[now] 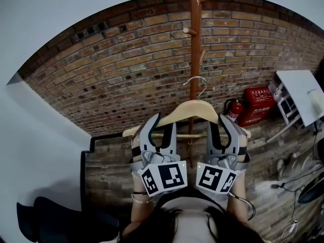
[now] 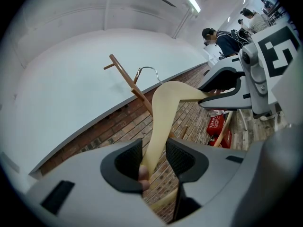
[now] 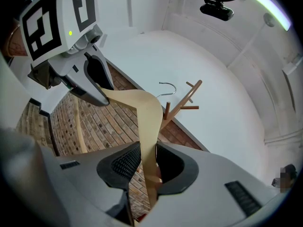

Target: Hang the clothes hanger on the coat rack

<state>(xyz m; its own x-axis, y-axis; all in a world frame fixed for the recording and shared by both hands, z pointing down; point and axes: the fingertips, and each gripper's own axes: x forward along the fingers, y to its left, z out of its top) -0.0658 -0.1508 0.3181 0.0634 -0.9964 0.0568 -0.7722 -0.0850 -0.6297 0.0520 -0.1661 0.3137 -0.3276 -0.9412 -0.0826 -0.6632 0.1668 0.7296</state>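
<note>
Wooden clothes hanger (image 1: 195, 108) held level near coat rack (image 1: 195, 39), hook close to post. Left gripper (image 1: 159, 128) fingers clamped on left arm, right gripper (image 1: 225, 128) fingers on right arm. Judged light, stiff, smooth; best gripped at both arms.

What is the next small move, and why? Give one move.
The left tool and right tool each clamp one shoulder of the hanger. In the right gripper view its hook sits apart from the pegs, on none yet. So probably ease both forward and slightly up, bringing the hook over a peg of the coat rack.
</note>
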